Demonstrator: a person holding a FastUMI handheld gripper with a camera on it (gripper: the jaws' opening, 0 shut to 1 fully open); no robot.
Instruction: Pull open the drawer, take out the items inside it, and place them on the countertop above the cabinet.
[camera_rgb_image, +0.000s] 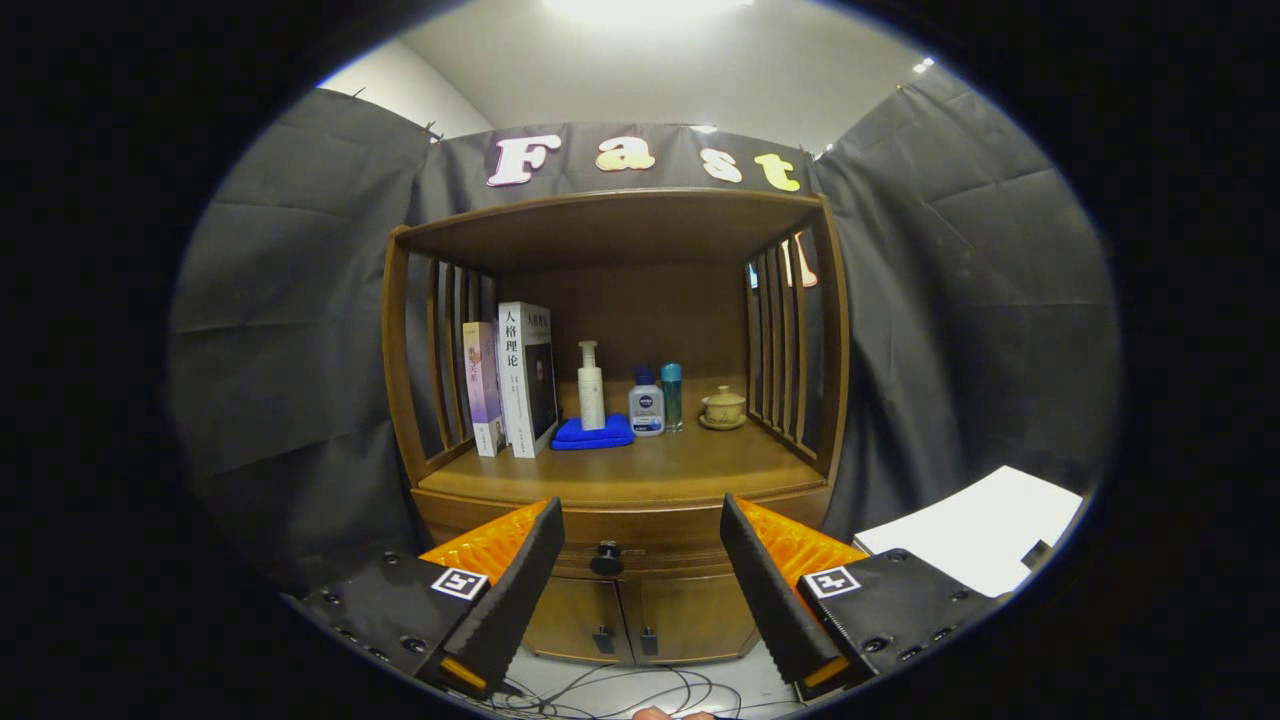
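Note:
A brown wooden cabinet (620, 300) stands straight ahead. Its drawer (640, 545) is shut, with a dark round knob (606, 559) at its middle. The countertop (630, 465) lies above the drawer, under a slatted hutch. My gripper (640, 525) is open, held well back from the cabinet. The knob shows between my fingers, nearer the left one (520, 580). Nothing is held. What lies inside the drawer is hidden.
On the countertop stand two books (510, 380), a white pump bottle (591, 385) on a folded blue cloth (594, 432), a small white-and-blue bottle (647, 405), a teal bottle (671, 395) and a lidded cup (723, 407). Two small doors (630, 620) sit below the drawer. Cables (620, 695) trail on the floor. A white surface (975, 530) lies at the right.

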